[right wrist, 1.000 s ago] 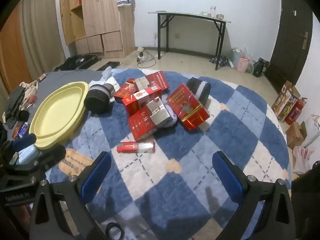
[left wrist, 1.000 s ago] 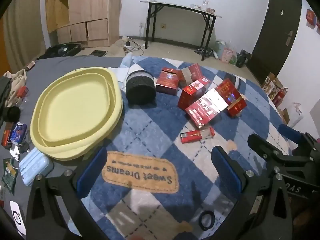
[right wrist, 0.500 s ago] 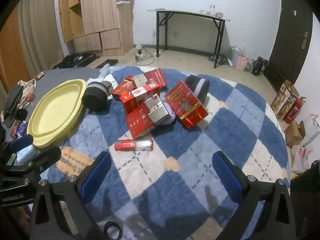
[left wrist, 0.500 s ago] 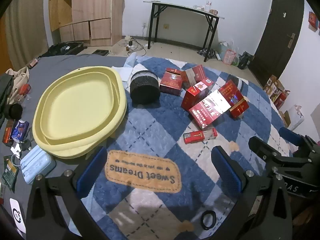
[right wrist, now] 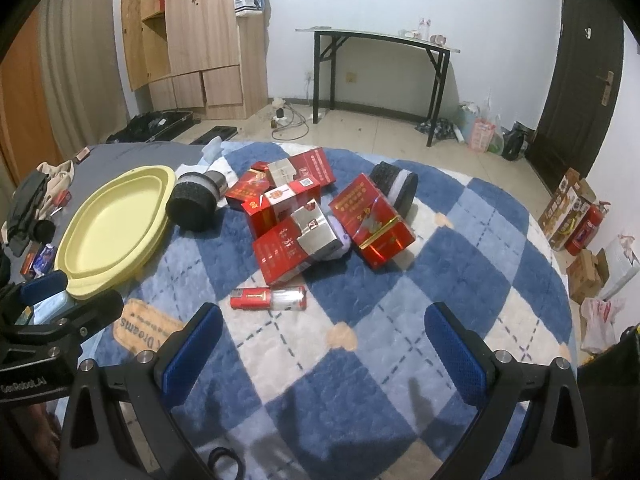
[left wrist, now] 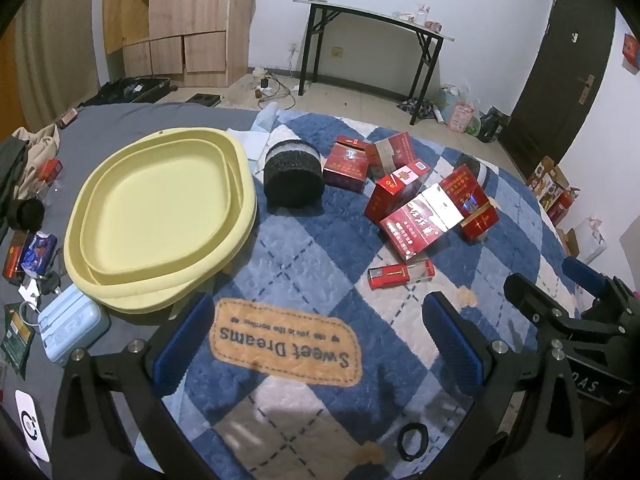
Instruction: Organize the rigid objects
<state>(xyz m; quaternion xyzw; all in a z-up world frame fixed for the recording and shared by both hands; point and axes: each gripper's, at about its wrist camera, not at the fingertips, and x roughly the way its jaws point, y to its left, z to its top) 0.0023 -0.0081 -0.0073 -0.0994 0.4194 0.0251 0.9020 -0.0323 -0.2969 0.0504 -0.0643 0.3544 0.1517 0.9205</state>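
A heap of several red boxes (left wrist: 420, 208) (right wrist: 312, 216) lies on a blue checked blanket (left wrist: 304, 248) (right wrist: 440, 288). A small red and clear case (left wrist: 401, 274) (right wrist: 269, 298) lies alone in front of the heap. Two black rolls (left wrist: 294, 176) (right wrist: 394, 189) rest by the boxes, one at each side of the heap. A yellow tray (left wrist: 156, 208) (right wrist: 112, 220) sits to the left. My left gripper (left wrist: 318, 348) hangs open above the blanket's "Sweet Dreams" label. My right gripper (right wrist: 320, 350) is open too, just short of the small case. Neither holds anything.
A pale blue mini case (left wrist: 72, 328), keys and small packs lie on the grey sheet left of the tray. A black hair band (left wrist: 413, 436) lies near the front edge. Beyond the bed stand a wooden cabinet (right wrist: 200, 40), a black-legged table (right wrist: 380, 68) and a dark door (right wrist: 576, 72).
Both grippers have drawn back and risen slightly, so the boxes and tray look a little farther off. Nothing on the blanket has moved.
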